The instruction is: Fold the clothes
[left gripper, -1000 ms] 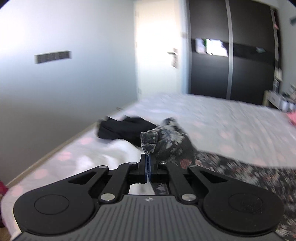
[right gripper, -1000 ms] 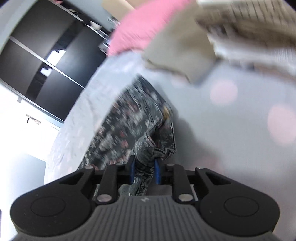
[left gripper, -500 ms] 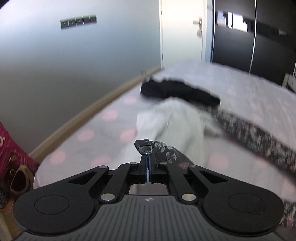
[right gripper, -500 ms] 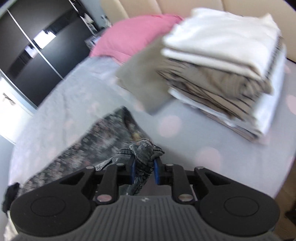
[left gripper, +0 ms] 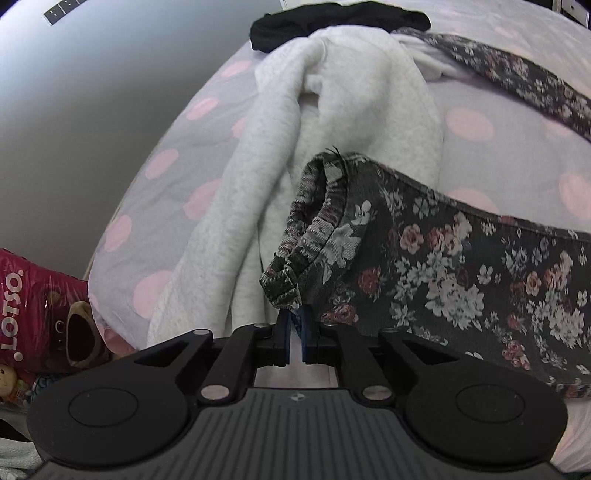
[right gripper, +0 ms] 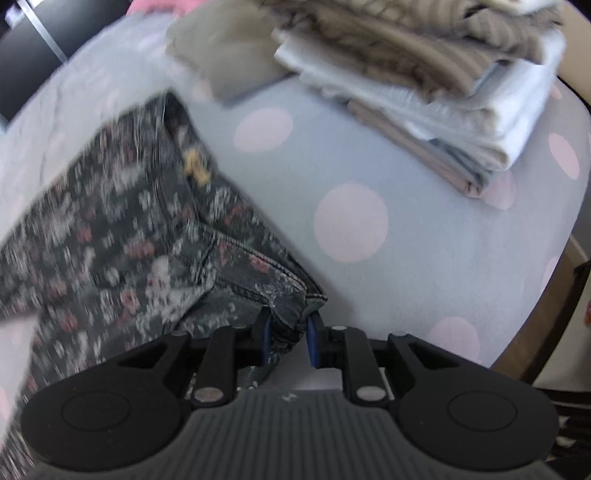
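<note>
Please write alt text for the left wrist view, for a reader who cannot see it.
The left gripper, jaws just parted, sits at the hem of floral trousers lying on a polka-dot bedspread. A white sweatshirt lies crumpled beyond them, with a black garment behind it.

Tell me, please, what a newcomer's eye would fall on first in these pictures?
The dark floral denim trousers spread over the grey bedspread with pink dots, one end in each claw. A crumpled white fleece top lies behind their hem, and a stack of folded beige and white clothes sits beyond the waistband.
</note>
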### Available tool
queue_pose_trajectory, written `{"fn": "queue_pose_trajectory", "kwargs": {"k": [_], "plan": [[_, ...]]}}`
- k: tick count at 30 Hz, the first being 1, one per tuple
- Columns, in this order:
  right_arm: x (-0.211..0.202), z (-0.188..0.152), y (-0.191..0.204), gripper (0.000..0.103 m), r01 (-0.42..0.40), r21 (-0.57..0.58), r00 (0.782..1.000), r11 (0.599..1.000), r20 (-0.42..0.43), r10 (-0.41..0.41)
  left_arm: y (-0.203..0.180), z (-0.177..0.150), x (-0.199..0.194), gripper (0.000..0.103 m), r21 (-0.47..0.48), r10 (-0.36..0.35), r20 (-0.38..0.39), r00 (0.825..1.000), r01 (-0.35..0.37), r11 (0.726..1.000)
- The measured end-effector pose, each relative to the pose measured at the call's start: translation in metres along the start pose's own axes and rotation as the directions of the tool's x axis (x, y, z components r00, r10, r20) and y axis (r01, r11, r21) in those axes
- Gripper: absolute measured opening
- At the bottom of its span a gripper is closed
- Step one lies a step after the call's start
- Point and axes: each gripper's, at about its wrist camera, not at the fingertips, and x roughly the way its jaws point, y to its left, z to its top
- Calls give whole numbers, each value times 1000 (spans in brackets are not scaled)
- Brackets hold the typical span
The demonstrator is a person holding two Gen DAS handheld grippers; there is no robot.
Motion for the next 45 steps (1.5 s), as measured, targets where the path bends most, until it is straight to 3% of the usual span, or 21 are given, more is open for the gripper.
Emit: {"fn": "queue_pose_trajectory", "kwargs": {"k": [2, 3, 6, 9, 14, 20, 24, 30, 34, 41, 42, 45], "plan": [[-3, 0, -1, 35, 25, -1, 1000, 1000, 6, -25, 3, -2, -3, 17, -7, 10, 2, 1000, -10, 1000], [-6, -1, -2, 46, 42, 4, 999, 999, 17, -42, 5, -2, -8, 25, -16, 17, 17, 1000, -17, 1000], [-19, -1, -5, 51, 54, 17, 996, 998, 75, -55, 16, 5, -26, 40, -82, -11, 77, 997, 18, 996], [-26, 3, -1, 52, 4, 5, 995, 1000, 96, -4, 21, 18, -44, 42, -127, -62, 150, 987, 81, 989], [-24, 19, 25, 53, -35, -78, 993, 996, 108, 44, -2, 53, -60, 43, -61, -129, 239, 963, 147, 987], [-19, 50, 57, 53, -117, -176, 980, 977, 139, 143, -49, 100, -59, 43, 30, -180, 315, 932, 180, 983], [-3, 82, 81, 53, -163, -236, 969, 958, 142, 200, -79, 137, -49, 44, 79, -182, 357, 916, 165, 983], [36, 138, 113, 53, -175, -288, 962, 941, 155, 226, -111, 193, -20, 44, 106, -147, 365, 919, 116, 988], [66, 176, 125, 53, -196, -259, 954, 946, 171, 245, -129, 227, 1, 44, 121, -129, 376, 918, 89, 989], [123, 212, 139, 53, -198, -204, 965, 959, 133, 227, -152, 278, 39, 47, 118, -130, 375, 918, 92, 989], [130, 215, 140, 51, -202, -198, 966, 959, 122, 229, -156, 285, 45, 47, 123, -130, 373, 918, 90, 988], [144, 222, 145, 10, -206, -174, 968, 963, 106, 226, -167, 303, 61, 47, 126, -132, 362, 923, 92, 988]]}}
